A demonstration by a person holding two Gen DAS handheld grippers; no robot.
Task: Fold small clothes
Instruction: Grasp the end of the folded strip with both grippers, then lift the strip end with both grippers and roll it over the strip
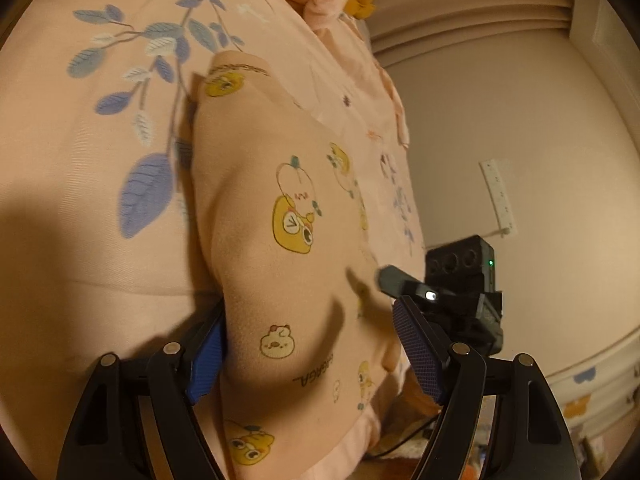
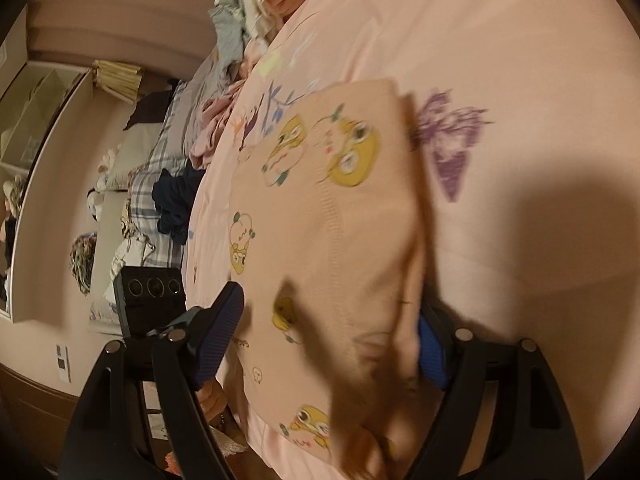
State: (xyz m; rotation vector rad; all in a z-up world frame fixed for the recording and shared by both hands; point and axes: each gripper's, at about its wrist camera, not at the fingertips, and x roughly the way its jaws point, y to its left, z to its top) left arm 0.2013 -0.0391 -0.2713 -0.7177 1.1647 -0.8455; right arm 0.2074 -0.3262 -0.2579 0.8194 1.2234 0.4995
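Peach cloth fills both views: a small garment (image 1: 288,248) printed with yellow cartoon animals lies on a pink bedsheet (image 1: 80,208) that carries blue leaf sprigs and, in the right wrist view, a purple butterfly (image 2: 448,148).

From the left wrist camera the garment runs from 11 o'clock down to 6 o'clock, its near end passing between the fingers of the left gripper (image 1: 316,360). Those fingers stand wide apart; the blue pad (image 1: 208,360) at 8 o'clock touches the cloth's edge, the other at 4 o'clock is clear of it. I cannot tell if anything is pinched. At 3 o'clock sits the other gripper's dark body (image 1: 464,280).

From the right wrist camera the garment (image 2: 332,240) spreads from centre to 6 o'clock. The right gripper (image 2: 328,348) is also spread wide, cloth bunched against its pad (image 2: 430,356) at 4 o'clock, the 8 o'clock finger just beside the cloth. Rumpled clothes (image 2: 232,32) are heaped at 11 o'clock along the bed's far edge.
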